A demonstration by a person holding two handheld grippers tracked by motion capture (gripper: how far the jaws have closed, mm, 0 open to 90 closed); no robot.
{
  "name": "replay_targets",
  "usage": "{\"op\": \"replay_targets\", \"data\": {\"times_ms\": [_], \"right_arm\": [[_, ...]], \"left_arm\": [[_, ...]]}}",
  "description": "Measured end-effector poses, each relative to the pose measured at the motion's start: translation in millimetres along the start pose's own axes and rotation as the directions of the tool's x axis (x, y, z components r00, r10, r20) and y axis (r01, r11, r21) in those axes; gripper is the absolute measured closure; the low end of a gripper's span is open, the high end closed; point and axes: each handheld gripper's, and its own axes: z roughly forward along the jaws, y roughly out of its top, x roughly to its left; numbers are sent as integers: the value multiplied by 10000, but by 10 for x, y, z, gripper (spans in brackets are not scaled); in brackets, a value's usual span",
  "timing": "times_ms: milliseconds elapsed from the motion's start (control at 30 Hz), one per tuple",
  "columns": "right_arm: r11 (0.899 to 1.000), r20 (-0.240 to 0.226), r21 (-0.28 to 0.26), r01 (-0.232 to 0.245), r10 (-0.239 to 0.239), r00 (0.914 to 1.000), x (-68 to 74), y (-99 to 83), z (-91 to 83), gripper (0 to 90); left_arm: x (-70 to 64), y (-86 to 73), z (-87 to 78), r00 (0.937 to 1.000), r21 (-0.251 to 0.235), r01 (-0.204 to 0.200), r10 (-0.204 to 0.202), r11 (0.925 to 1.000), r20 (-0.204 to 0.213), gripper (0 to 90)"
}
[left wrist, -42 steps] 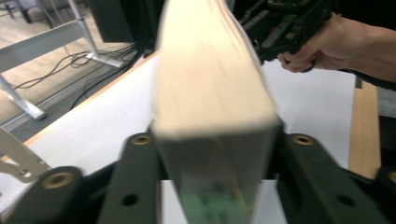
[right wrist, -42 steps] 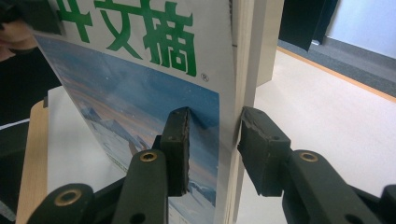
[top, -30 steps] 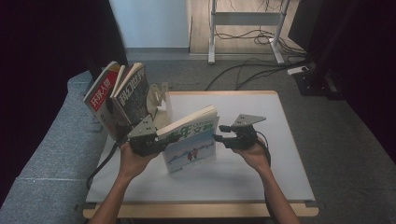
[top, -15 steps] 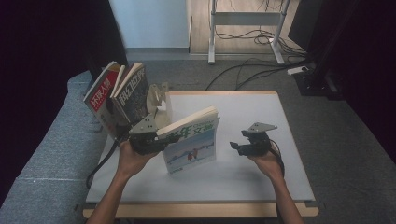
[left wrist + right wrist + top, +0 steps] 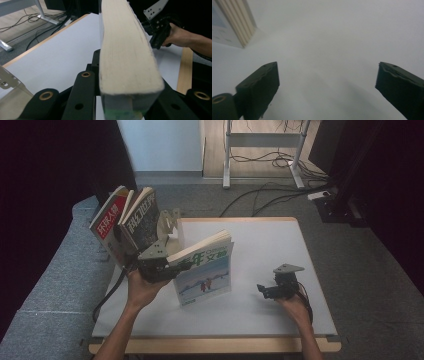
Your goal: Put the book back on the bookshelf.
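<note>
The left claw (image 5: 159,265) is clenched on the spine end of the blue-covered book (image 5: 205,270), which stands upright on the white tabletop (image 5: 260,240). The right claw (image 5: 267,290) sits well apart to the book's right, jaws spread wide and holding nothing.

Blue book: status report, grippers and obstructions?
Left gripper shut on blue book, held upright. Right gripper open, apart, low over table. Leaning books close at left.
</note>
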Motion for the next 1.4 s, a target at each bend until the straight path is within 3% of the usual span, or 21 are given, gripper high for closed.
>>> {"op": "replay_targets", "data": {"times_ms": [267,600,933,1133,1400], "right_arm": [[9986,386,451,-271,254,9989,-69,-194,60,0],[9983,496,575,-66,38,9988,-46,-202,75,0],[9984,507,561,-45,16,9987,-45,-205,76,0],[9984,508,559,-56,28,9987,-44,-206,76,0],[9984,506,562,-57,29,9987,-45,-206,76,0]], "left_arm": [[33,-4,13,9995,-106,278,-279,9996,-122,741],[94,57,-38,9981,52,570,-569,9984,-229,742],[177,127,-229,9945,297,882,-863,9957,-587,743],[242,140,-383,9888,295,1104,-1068,9935,-1040,744],[376,128,-608,9736,110,1561,-1520,9877,-1702,743]]}}
